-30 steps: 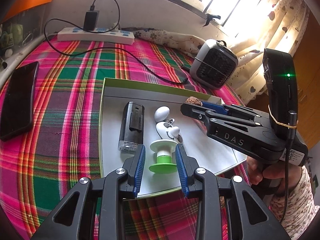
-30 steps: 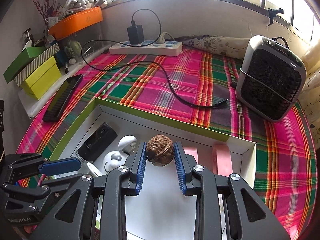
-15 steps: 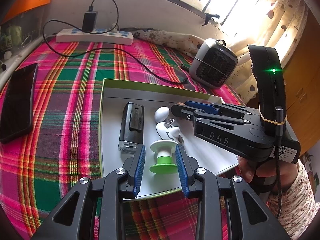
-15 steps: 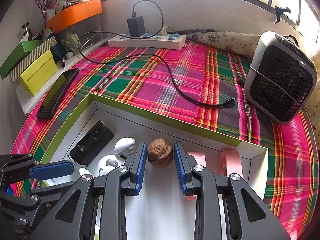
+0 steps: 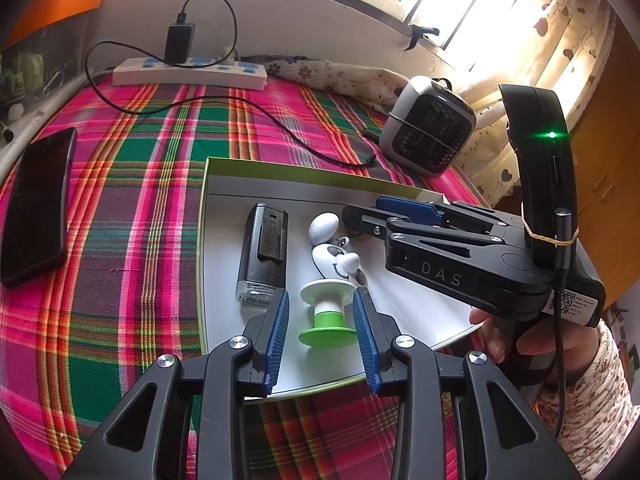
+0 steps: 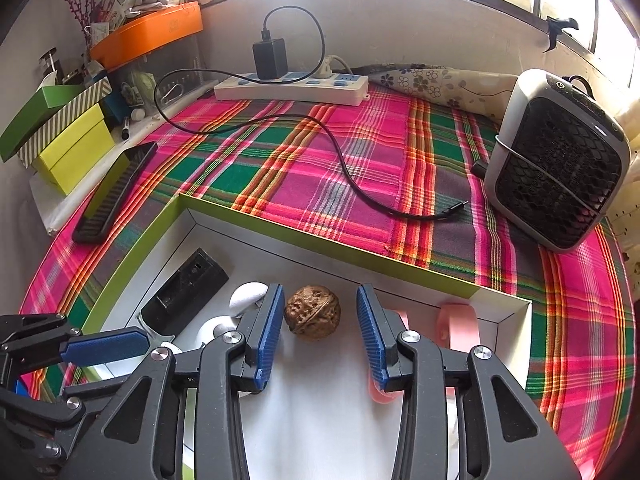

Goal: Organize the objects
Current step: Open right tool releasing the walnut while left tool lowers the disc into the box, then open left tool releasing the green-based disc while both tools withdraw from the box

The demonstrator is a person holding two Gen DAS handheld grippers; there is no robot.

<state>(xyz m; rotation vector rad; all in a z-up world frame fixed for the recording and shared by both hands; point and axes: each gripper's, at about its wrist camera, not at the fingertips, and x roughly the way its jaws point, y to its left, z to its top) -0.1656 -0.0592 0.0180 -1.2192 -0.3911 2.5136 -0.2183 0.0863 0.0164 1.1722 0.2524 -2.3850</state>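
A shallow white box with a green rim lies on the plaid cloth. In it are a black rectangular device, a white smiling figure, a green-and-white spool, a brown walnut and a pink clip. My left gripper is open, its pads on either side of the spool with gaps. My right gripper is open around the walnut, which rests on the box floor.
A grey heater stands right of the box. A black cable lies across the cloth from a power strip at the back. A black phone lies left. Boxes are stacked far left.
My right gripper lowered the walnut to the box floor and opened, letting it go. My left gripper stayed around the spool and opened slightly wider.
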